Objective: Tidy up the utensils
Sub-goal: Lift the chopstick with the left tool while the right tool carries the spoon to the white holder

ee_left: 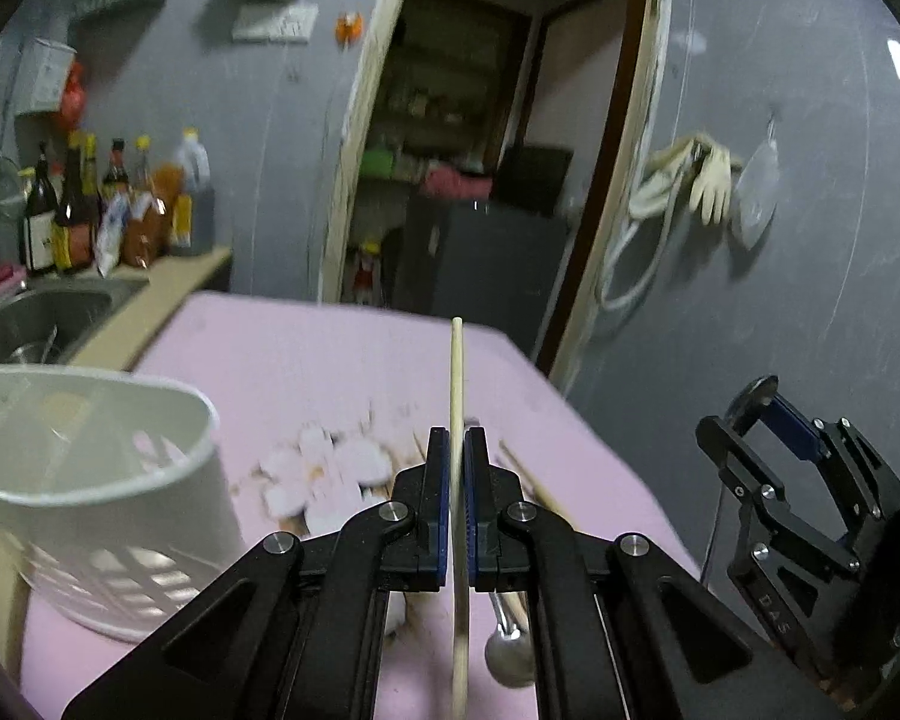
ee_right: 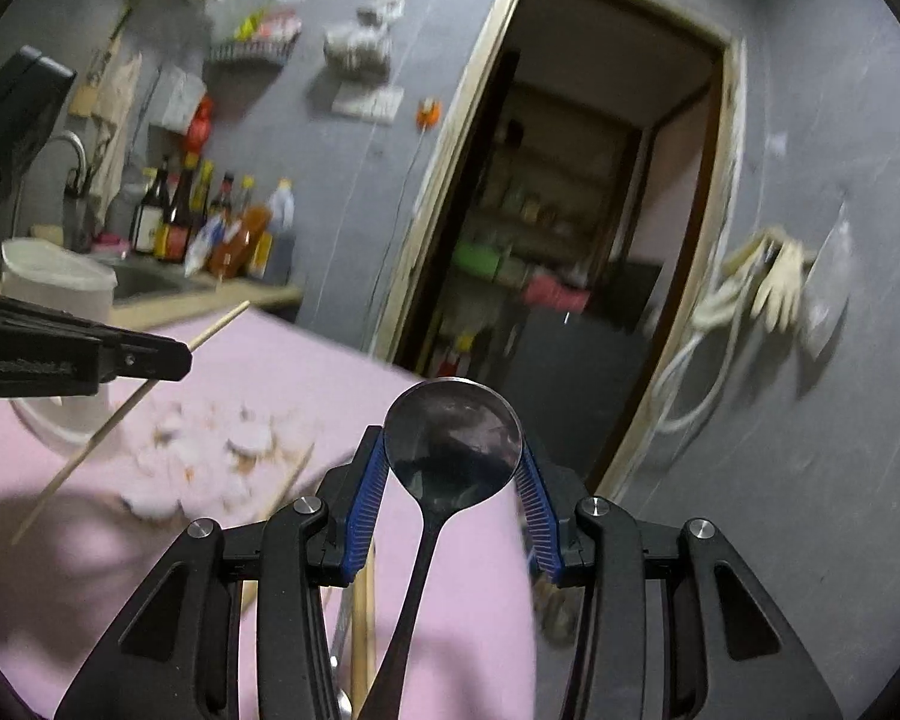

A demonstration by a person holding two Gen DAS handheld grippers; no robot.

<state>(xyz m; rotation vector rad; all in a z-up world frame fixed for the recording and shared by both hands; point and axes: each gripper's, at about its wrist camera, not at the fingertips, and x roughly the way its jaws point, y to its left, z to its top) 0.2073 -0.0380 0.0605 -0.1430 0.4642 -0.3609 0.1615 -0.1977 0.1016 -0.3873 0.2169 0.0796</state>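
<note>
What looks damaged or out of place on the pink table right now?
The pink table cover is worn through near its middle: a patch of white and brown flaking spots. A loose chopstick and a spoon lie on it, not yet in the white holder.

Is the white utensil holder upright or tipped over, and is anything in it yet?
Upright: the white utensil holder stands on the pink table, mouth up. Thin stick-like shapes show inside; blur hides what they are.

A home kitchen: sauce bottles (ee_left: 78,210) line the counter beside a steel sink (ee_left: 36,318); rubber gloves (ee_left: 711,180) hang on the wall.
</note>
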